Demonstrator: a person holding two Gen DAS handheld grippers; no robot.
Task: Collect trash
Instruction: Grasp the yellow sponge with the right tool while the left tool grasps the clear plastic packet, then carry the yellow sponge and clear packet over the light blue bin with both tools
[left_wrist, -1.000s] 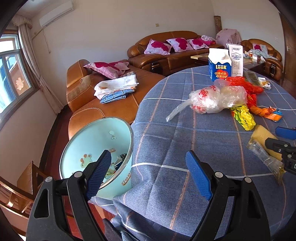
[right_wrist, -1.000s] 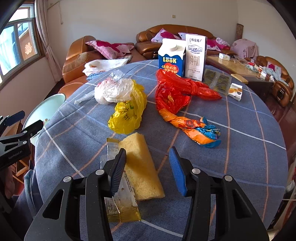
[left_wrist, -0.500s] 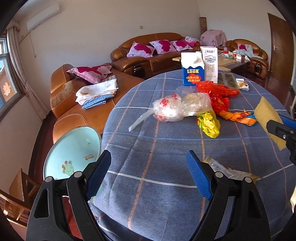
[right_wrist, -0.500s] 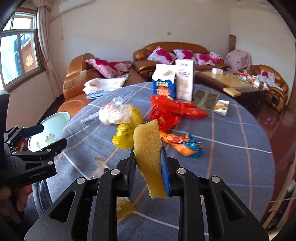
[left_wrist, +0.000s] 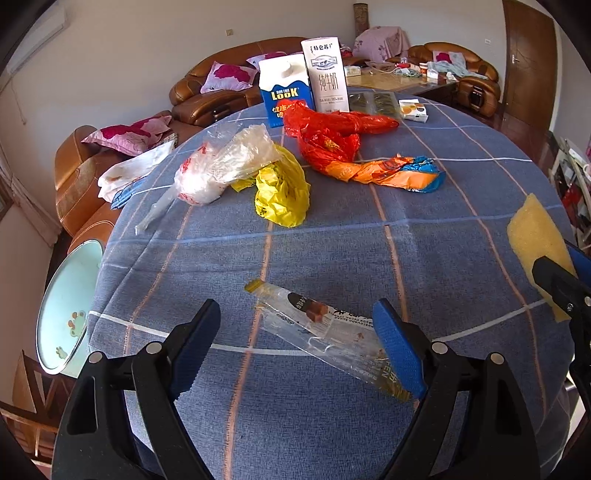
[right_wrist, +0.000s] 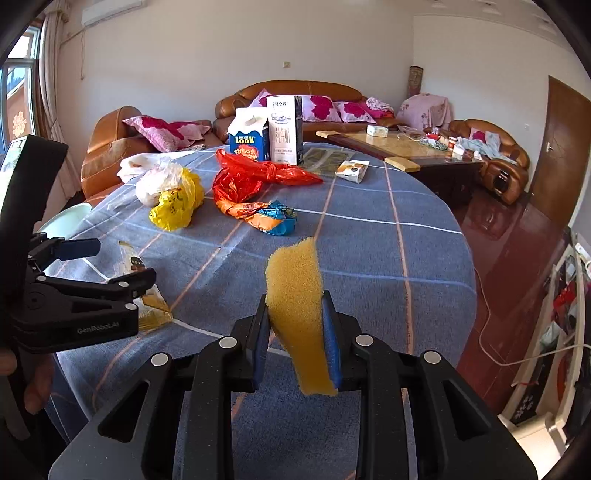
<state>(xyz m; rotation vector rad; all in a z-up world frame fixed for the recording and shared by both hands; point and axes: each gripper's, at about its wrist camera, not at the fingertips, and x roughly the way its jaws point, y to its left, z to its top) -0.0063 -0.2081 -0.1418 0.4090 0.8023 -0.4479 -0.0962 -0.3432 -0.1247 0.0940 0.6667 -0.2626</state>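
The right claw (right_wrist: 297, 350) pinches the yellow sponge (right_wrist: 295, 295) clear of the tabletop (right_wrist: 369, 251); the left claw (left_wrist: 299, 347), spread wide, hovers over the clear snack wrapper (left_wrist: 325, 332) lying flat there. Straddle the wrapper's middle, press down, then close, or the thin film may slip

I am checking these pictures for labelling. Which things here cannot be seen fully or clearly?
- Clear wrapper: left wrist view, near end hidden behind the left tongs.
- Yellow sponge: same view, lower part covered by the right tongs.
- Pale blue bin: same view, the table hides one side, contents unseen.
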